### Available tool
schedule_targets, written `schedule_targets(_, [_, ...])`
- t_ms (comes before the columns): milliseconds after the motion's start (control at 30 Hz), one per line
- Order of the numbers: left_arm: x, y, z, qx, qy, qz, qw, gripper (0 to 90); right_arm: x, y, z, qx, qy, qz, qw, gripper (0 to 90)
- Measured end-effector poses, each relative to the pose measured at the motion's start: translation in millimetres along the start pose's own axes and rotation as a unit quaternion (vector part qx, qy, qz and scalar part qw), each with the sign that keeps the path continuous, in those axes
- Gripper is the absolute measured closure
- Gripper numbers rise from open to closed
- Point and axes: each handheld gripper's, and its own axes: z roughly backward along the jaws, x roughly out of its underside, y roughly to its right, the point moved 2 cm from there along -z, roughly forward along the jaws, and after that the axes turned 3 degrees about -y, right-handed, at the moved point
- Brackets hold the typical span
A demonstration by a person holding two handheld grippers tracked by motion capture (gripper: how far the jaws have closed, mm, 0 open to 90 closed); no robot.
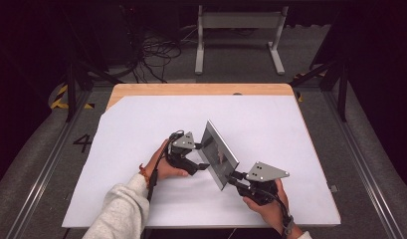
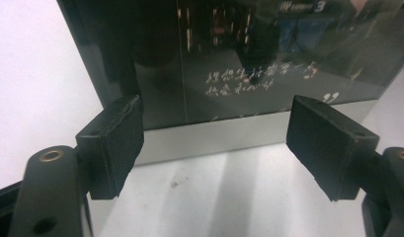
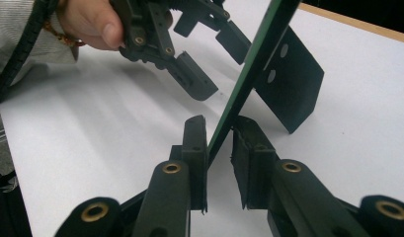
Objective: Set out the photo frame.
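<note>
High view: standing upright near the middle of the white paper-covered wooden table, a flat rectangular picture frame with a silver rim and dark glossy front, set at a slant to the table's edges. Left gripper close in at the frame's front face, right gripper at its near bottom corner.

Left gripper view: jaws spread wide, one pad either side, pressing on nothing. Straight ahead, the frame's dark glass with pale handwritten characters and a silver bottom edge resting on the white sheet.

Right gripper view: frame seen edge-on, thin green edge running up between the two pads. Left pad against it, right pad a sliver off; no firm pinch visible. Black fold-out stand propping the back. Left gripper beyond, wide apart.
</note>
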Motion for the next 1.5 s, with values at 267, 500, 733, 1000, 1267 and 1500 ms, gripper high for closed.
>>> schedule_targets(267, [7.0,-14.8,2.0,-0.032,0.008,0.035,0.9989,16.9,-0.4,0.4,-0.5,0.001,0.0,0.004,1.0,77.8])
schedule_targets(500, [6.7,-15.9,-10.6,-0.015,-0.01,0.027,0.9995,14.4,-0.4,-0.2,-0.6,0.003,0.001,0.003,1.0,77.9])
schedule_targets(733, [6.3,-14.9,-13.6,0.001,-0.017,0.016,0.9997,20.0,-0.4,0.2,-0.5,0.004,-0.001,0.005,1.0,77.7])
schedule_targets(1000, [6.1,-12.7,-11.3,0.003,-0.029,0.008,0.9996,24.8,-0.6,0.4,-0.2,0.006,-0.003,0.005,1.0,77.9])
schedule_targets(1267, [9.3,-10.8,-3.3,-0.002,-0.044,0.007,0.999,29.2,-0.5,2.9,-0.3,0.011,-0.004,-0.001,0.9999,79.2])
schedule_targets(1500, [13.9,-3.2,3.6,-0.024,-0.055,0.0,0.9982,32.1,-0.7,7.9,-3.2,0.016,-0.005,-0.006,0.9998,80.4])
